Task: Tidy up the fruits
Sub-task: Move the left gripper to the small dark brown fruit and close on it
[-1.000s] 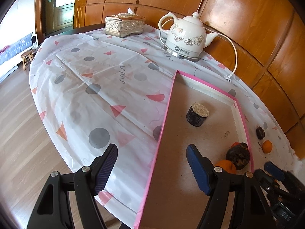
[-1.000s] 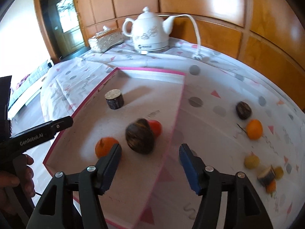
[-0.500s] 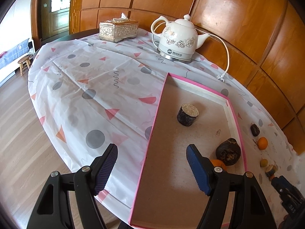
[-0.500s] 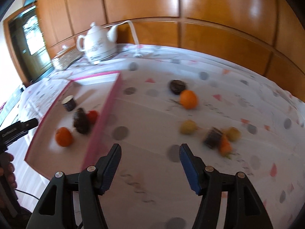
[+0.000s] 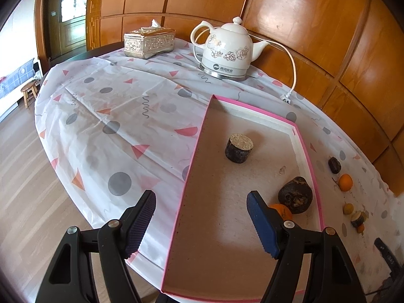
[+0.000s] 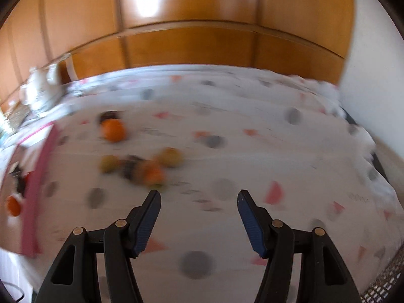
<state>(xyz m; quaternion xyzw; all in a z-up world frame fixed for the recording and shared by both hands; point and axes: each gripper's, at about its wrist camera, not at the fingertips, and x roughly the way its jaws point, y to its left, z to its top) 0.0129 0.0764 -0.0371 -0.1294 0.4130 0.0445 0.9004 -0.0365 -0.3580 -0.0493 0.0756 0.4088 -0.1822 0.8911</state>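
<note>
A pink-rimmed tray (image 5: 192, 161) lies on the patterned tablecloth. It holds a dark cylinder piece (image 5: 238, 147), a big dark fruit (image 5: 295, 195) and an orange (image 5: 280, 209). My left gripper (image 5: 202, 217) is open and empty over the tray's near end. Right of the tray on the cloth lie a small dark fruit (image 5: 334, 165), an orange (image 5: 345, 182) and small pieces (image 5: 353, 214). In the blurred right wrist view, my right gripper (image 6: 199, 202) is open and empty above the cloth. An orange (image 6: 113, 130) and a cluster of small fruits (image 6: 149, 169) lie just left of it.
A white floral kettle (image 5: 227, 51) with its cord stands behind the tray. A silver tissue box (image 5: 149, 41) is at the far left. Wood panelling runs behind the table. The table edge and wooden floor (image 5: 22, 181) are on the left.
My right gripper has swung right, away from the tray and over the loose fruits on the cloth. My left gripper has drawn back and turned slightly; the tray's contents have not moved.
</note>
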